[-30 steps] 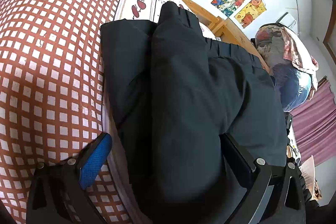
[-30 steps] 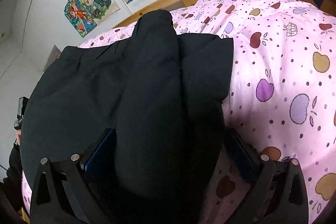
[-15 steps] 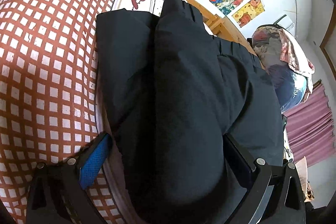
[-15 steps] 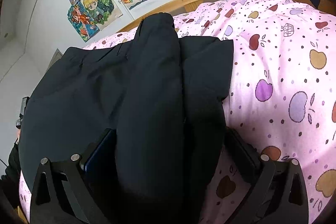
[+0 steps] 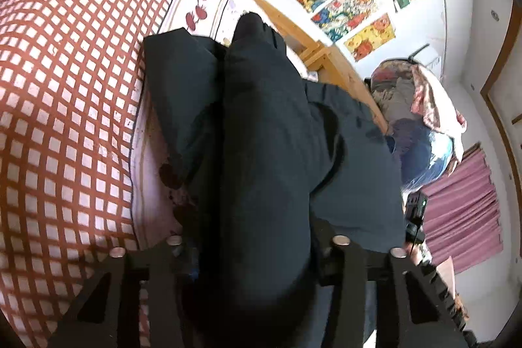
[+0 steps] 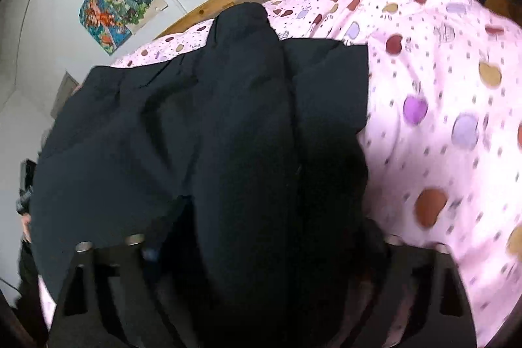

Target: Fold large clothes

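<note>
Garment [image 5: 261,136] ridge (dark) running straight away, both hand-held grippers closing around it.

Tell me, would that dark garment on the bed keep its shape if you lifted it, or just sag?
Probably sag: the dark garment bunches into a soft ridge where each hand-held gripper, left and right, has just been closing on it. It looks thick, so likely somewhat heavy. On the pink bedspread it should drag and wrinkle rather than slide.
</note>
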